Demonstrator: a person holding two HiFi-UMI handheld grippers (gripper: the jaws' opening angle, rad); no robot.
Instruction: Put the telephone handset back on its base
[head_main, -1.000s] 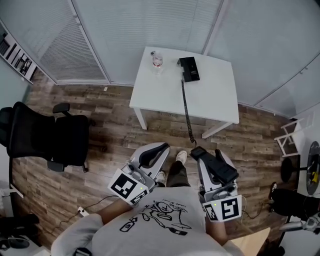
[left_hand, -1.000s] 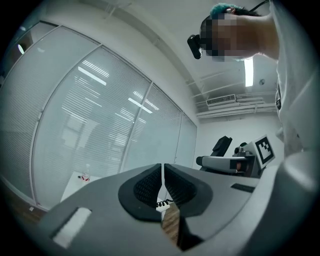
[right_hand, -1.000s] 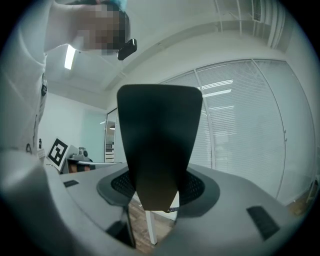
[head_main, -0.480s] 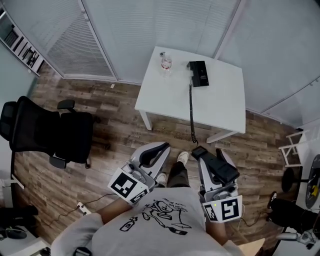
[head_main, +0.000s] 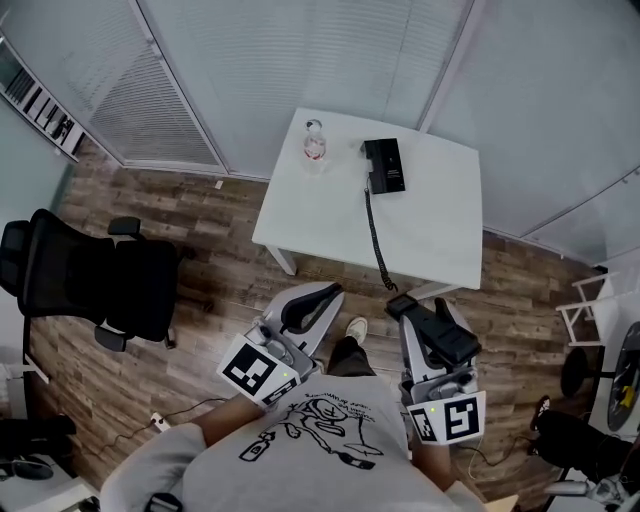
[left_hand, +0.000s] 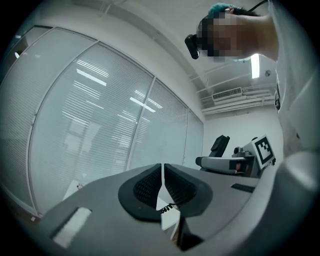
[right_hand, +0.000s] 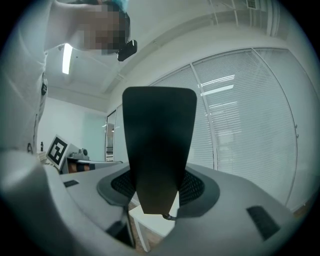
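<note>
The black telephone base (head_main: 384, 165) lies near the far edge of the white table (head_main: 430, 230). Its coiled cord (head_main: 377, 238) runs off the table's front edge down to the black handset (head_main: 432, 327). My right gripper (head_main: 418, 312) is shut on that handset, held close to my body above the floor. In the right gripper view the handset (right_hand: 159, 145) stands up between the pads of the right gripper (right_hand: 159, 187). My left gripper (head_main: 318, 297) is shut with nothing in it; in its own view the left gripper (left_hand: 162, 182) shows only a thin slit.
A clear water bottle (head_main: 315, 142) stands on the table left of the base. A black office chair (head_main: 90, 285) is on the wooden floor at the left. Blinds line the far walls. A white rack (head_main: 580, 310) stands at the right.
The table and phone base have shifted slightly in the head view as the person's head moved. Both grippers keep the same pose, the right still gripping the handset.
</note>
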